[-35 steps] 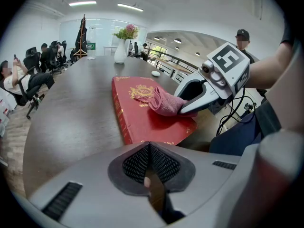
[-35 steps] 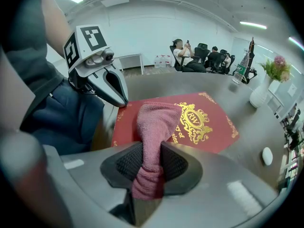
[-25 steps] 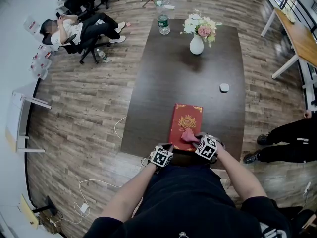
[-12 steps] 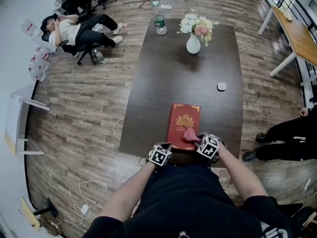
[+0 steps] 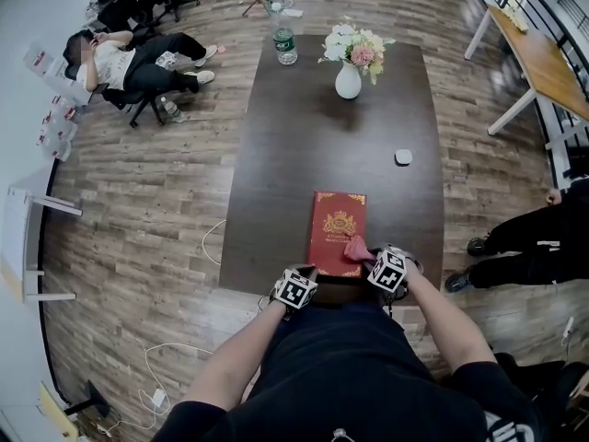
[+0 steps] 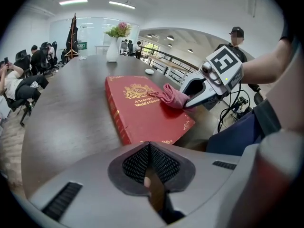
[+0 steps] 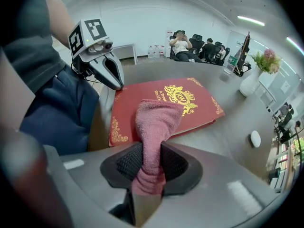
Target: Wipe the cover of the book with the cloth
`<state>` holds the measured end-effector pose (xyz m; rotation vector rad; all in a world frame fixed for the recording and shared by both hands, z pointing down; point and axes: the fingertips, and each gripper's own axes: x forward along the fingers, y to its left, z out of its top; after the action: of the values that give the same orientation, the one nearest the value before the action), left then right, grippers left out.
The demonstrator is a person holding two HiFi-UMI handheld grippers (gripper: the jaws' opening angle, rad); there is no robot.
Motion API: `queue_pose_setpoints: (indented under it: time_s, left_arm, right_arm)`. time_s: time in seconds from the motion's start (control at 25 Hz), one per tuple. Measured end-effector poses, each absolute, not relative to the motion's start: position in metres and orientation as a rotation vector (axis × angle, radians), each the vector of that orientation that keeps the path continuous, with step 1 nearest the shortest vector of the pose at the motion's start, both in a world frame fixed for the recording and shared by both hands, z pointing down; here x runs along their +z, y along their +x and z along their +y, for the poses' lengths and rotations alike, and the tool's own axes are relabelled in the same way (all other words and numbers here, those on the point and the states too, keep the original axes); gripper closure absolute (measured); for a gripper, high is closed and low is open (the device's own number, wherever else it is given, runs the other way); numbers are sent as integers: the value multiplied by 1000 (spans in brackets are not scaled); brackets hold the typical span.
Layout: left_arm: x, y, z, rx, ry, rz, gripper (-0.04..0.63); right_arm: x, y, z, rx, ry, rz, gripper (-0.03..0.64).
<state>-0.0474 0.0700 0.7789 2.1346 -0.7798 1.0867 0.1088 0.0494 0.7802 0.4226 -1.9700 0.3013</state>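
right gripper (image 7: 148,175) fingers pinching pink cloth (image 7: 156,120) on book (image 7: 190,109) cover. left gripper (image 6: 151,175) fingers pressed together, empty. book unpinned, so hard wipe might shove it along bench (image 5: 331,155).

In the head view the dark table (image 5: 276,201) lies bare across the middle of the frame, from the red book (image 5: 336,228) at lower centre up to the vase of flowers (image 5: 348,76) near the top. Only a small white puck (image 5: 403,157) sits in that stretch, right of centre and well apart from the book. A water bottle (image 5: 284,44) stands at the table's top-left corner. Bare strips run along both long sides of the book. Its lower edge is crowded: the right gripper (image 5: 366,256) and its pink cloth (image 5: 354,247) cover the lower-right corner, and the left gripper (image 5: 311,274) sits just beside the lower-left one.
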Motion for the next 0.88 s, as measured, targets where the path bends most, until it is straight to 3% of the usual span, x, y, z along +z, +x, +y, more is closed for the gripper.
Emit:
queue_pose_setpoints:
  time_s: [0.28,0.88]
  left_arm:
    - [777,-46,74,1062,2186,-686,600]
    - [768,-45,78,977,2220,-589,600]
  right_arm:
    - [765,98,43,316,472,-1942,506]
    - [746,-22,39,250,317,-2027,506]
